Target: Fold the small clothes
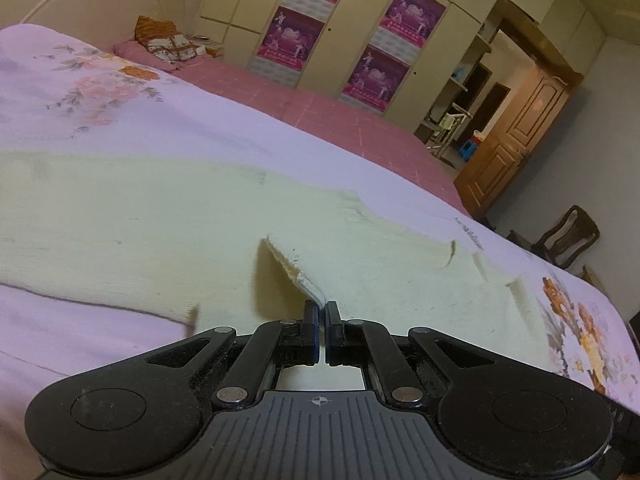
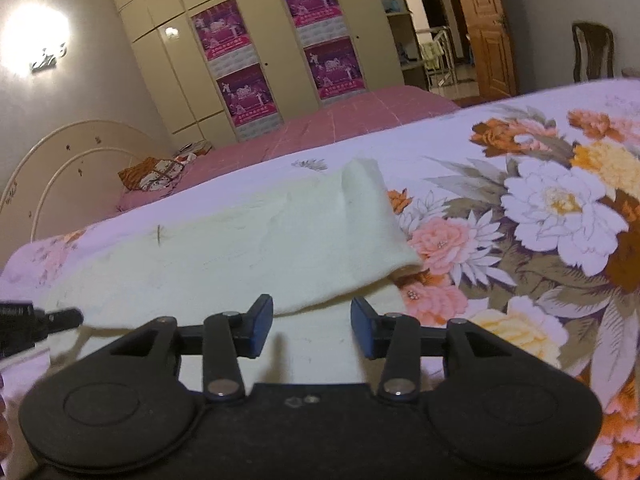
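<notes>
**Cream knit pinched at its ribbed edge**

Cream-coloured knit garment (image 1: 160, 216) lies spread on a lilac floral bedspread (image 1: 100, 80), filling the left wrist view from 9 o'clock across to 3 o'clock. The left gripper (image 1: 322, 308) is clenched on a ribbed hem edge of that garment, which rises in a small peak toward 12 o'clock just above the fingertips (image 1: 310, 312); the jaws stand almost together with the fabric between them.

In the right wrist view the same garment (image 2: 248, 248) runs from 9 o'clock to centre, one end folded over itself beside large printed flowers at 3 o'clock. The right gripper (image 2: 312, 320) is released, its blue-padded fingers (image 2: 260, 320) well apart over the cloth, nothing pressed between them. A beige wardrobe (image 2: 256, 40) with magenta posters (image 2: 244, 92) stands at 12 o'clock.
</notes>
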The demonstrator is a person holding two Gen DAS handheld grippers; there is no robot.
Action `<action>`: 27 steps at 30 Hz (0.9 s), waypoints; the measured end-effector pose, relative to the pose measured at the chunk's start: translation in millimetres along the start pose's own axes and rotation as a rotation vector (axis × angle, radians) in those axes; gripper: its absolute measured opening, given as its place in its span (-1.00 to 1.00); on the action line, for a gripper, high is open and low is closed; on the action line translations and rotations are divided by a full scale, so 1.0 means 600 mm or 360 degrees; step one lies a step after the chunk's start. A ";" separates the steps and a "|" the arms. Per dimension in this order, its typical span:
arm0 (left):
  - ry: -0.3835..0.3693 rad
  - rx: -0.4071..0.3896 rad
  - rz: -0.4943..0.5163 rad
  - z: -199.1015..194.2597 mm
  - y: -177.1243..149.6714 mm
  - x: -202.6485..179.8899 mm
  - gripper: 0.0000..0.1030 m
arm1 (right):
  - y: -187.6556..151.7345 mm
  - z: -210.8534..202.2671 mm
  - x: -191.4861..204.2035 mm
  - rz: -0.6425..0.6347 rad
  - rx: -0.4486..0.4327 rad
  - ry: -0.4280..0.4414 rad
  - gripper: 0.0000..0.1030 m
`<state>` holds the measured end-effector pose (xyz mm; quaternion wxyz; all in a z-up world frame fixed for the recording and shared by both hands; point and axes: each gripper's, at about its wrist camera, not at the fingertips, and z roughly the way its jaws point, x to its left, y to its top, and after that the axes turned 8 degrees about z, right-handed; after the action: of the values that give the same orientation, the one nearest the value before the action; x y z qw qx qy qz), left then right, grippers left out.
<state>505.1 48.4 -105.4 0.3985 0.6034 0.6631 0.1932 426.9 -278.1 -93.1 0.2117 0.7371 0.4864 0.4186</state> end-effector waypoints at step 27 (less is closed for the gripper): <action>0.0092 0.0002 -0.0044 -0.013 -0.035 0.051 -0.95 | 0.034 0.051 -0.054 0.0232 -0.0002 -0.0031 -0.92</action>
<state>486.8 75.4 -125.2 0.3815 0.5886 0.6827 0.2047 457.3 -313.3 -108.6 0.1859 0.7745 0.4291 0.4259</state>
